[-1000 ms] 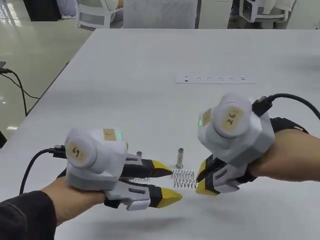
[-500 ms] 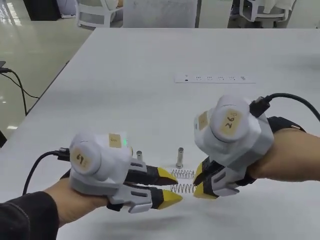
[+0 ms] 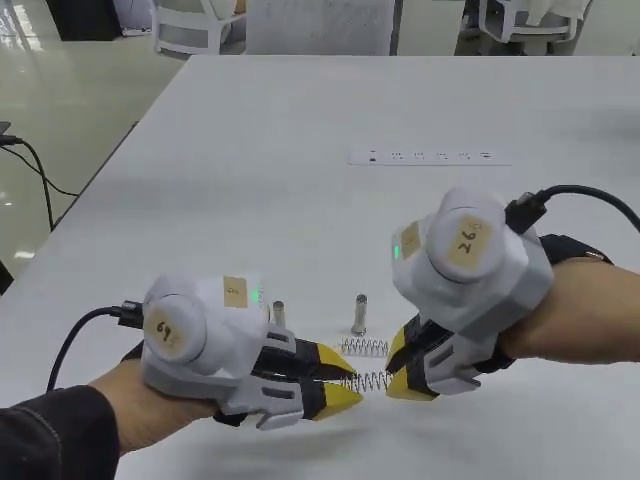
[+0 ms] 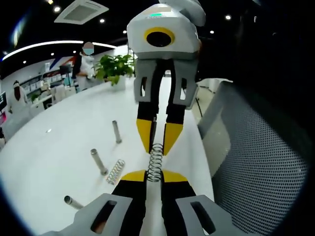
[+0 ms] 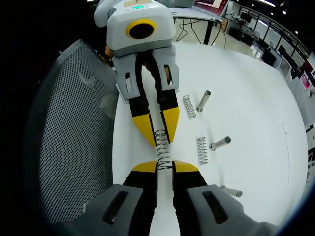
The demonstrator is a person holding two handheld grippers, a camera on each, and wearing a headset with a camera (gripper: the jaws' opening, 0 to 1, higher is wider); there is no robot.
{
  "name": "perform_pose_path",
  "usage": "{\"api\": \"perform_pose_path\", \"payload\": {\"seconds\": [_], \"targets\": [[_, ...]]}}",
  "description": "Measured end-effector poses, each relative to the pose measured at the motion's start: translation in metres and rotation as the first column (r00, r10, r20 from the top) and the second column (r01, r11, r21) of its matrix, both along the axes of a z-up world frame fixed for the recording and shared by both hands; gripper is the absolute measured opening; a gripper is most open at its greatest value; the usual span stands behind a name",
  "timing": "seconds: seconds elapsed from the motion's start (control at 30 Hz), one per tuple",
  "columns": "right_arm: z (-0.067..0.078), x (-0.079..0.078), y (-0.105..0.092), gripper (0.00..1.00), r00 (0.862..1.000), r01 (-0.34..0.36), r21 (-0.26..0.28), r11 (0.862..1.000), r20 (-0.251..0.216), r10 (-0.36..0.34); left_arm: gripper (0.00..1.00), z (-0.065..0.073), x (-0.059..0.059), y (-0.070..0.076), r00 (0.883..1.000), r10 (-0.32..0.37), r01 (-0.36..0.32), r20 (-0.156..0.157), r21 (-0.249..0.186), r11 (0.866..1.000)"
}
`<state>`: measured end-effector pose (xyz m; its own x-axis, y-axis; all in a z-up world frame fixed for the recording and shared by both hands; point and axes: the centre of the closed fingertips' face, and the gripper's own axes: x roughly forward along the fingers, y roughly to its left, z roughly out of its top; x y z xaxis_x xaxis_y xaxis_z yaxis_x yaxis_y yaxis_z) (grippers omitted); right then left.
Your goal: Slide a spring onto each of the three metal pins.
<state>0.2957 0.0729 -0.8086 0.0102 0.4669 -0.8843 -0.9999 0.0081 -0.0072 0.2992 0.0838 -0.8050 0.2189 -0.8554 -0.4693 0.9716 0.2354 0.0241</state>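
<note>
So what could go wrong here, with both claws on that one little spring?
The spring is pinched at each end by the left claw and right claw; pulled or squeezed, it might stretch, bend or ping away. The upright pin and loose spring sit just behind, so a nudge could topple or scatter them.

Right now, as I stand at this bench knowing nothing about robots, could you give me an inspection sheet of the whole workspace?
Surface: white table, flat and plain.
Job's things: three metal pins, none carrying a spring; two loose springs lying beside them; one held spring.
Clutter: power strip.
Grippers: left gripper and right gripper each shut on one end of the held spring.
Cables: a black cable from each gripper; floor cable beside the table.
Surroundings: chairs beyond the table; potted plant.
</note>
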Motion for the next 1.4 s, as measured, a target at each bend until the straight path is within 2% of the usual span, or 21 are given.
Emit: {"api": "perform_pose_path", "payload": {"seconds": [0.2,0.67,0.83,1.07,1.4], "targets": [[-0.002,-0.001,0.000,0.08,1.000,0.003,0.007,1.000,-0.008,-0.003,0.02,-0.001,-0.001,0.000,1.000,-0.008,0.008,0.004,0.004,1.000],[-0.009,-0.002,-0.003,0.10,1.000,0.012,0.007,1.000,-0.026,-0.012,0.02,0.015,-0.002,-0.006,1.000,-0.007,0.008,0.016,-0.043,0.999],[-0.008,-0.004,-0.003,0.08,1.000,0.013,0.012,1.000,-0.027,-0.013,0.02,0.015,-0.003,-0.007,1.000,-0.009,0.009,0.016,-0.045,0.999],[0.004,-0.004,0.000,0.08,1.000,0.012,0.027,1.000,-0.010,-0.012,0.03,0.013,-0.003,-0.007,1.000,-0.009,0.009,0.008,-0.043,0.999],[0.020,-0.009,0.011,0.08,1.000,-0.006,0.048,0.999,0.002,0.006,0.03,0.013,-0.005,-0.008,1.000,-0.021,0.022,0.021,-0.038,0.999]]}}
